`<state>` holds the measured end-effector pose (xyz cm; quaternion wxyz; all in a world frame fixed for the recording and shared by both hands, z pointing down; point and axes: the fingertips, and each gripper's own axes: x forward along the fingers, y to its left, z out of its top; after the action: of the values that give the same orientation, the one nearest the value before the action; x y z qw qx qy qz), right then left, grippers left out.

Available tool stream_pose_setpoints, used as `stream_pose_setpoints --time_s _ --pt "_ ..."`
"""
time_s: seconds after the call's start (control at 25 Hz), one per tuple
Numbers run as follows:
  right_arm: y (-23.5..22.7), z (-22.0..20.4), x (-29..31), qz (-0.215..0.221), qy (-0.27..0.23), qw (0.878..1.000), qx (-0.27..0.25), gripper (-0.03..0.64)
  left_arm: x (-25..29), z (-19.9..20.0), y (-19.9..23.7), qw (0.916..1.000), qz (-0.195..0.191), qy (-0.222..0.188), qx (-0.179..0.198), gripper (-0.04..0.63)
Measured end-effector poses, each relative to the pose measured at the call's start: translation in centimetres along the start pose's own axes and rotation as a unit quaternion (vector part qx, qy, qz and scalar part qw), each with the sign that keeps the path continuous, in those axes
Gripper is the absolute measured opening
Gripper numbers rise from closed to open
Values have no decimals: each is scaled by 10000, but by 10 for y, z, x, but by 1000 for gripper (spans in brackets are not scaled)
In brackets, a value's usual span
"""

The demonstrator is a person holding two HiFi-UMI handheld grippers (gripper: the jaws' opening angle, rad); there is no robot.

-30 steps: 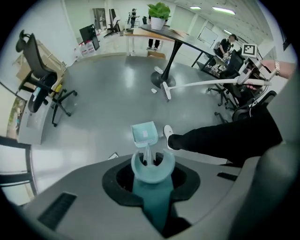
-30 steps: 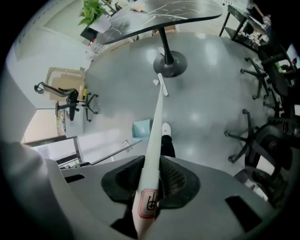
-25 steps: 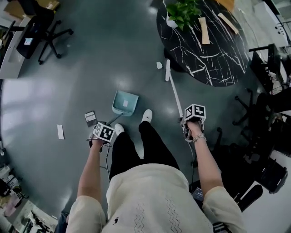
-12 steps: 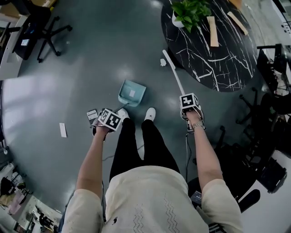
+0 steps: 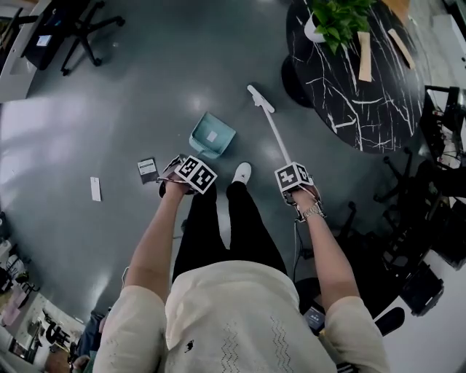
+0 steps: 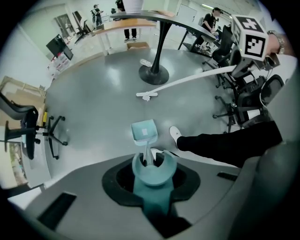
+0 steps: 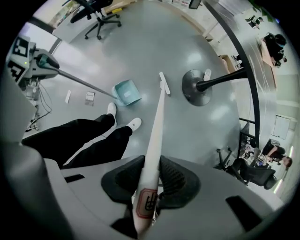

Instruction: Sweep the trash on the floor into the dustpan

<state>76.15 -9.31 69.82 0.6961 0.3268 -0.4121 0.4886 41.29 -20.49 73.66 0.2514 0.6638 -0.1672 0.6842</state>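
Note:
A teal dustpan (image 5: 212, 136) rests on the grey floor ahead of my feet, a white square patch inside it. My left gripper (image 5: 188, 173) is shut on the end of its long handle (image 6: 153, 171), and the pan (image 6: 144, 131) lies straight ahead of it. My right gripper (image 5: 295, 182) is shut on a white broom handle (image 7: 157, 136). The broom head (image 5: 261, 98) touches the floor right of the dustpan (image 7: 128, 92). A dark card (image 5: 148, 170) and a white strip (image 5: 95, 188) lie on the floor to the left. Another white scrap (image 7: 206, 74) lies by the table base.
A round black marble table (image 5: 364, 87) with a potted plant (image 5: 338, 14) stands at the right, on a pedestal base (image 7: 197, 91). An office chair (image 5: 73, 29) is at the far left. More chairs and cables crowd the right edge. My legs and white shoe (image 5: 241, 173) stand between the grippers.
Both grippers have risen and come closer together. The broom head has swung left, nearer the dustpan. The dustpan has shifted slightly forward with the left gripper.

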Motion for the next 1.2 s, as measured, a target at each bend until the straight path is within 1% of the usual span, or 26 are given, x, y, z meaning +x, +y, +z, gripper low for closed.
stream_pose_setpoints --time_s 0.12,0.32,0.48,0.6,0.72,0.8,0.92,1.04,1.08,1.12,1.2 --pt "27 -11 -5 115 44 9996 -250 104 5 -9 4 9996 -94 20 -258 91" --pt "62 -31 -16 233 124 9960 -853 104 16 -36 7 9986 -143 134 -494 91" --pt "91 -40 -23 443 188 9908 -1266 104 24 -52 6 9973 -80 87 -731 91" --pt "108 -43 -28 557 209 9867 -1515 104 23 -55 5 9972 -28 38 -752 91" --pt "112 -48 -33 531 233 9844 -1659 104 22 -53 1 9970 -33 -65 -776 91" --pt "111 -51 -36 679 220 9852 -1561 104 20 -56 -4 9954 -75 -178 -935 91" --pt "98 -59 -43 1074 196 9857 -1280 104 15 -67 -16 9894 -116 -333 -1410 91" --pt "91 -73 -56 1664 157 9813 -959 104 8 -93 -34 9786 -144 -423 -2011 91" --pt "90 -76 -61 1794 130 9795 -910 104 6 -105 -40 9741 -160 -452 -2208 91" --pt "87 -78 -66 1840 95 9785 -924 104 3 -117 -45 9696 -173 -490 -2393 91" --pt "82 -77 -78 1743 6 9786 -1095 104 -2 -142 -54 9592 -179 -604 -2757 91"
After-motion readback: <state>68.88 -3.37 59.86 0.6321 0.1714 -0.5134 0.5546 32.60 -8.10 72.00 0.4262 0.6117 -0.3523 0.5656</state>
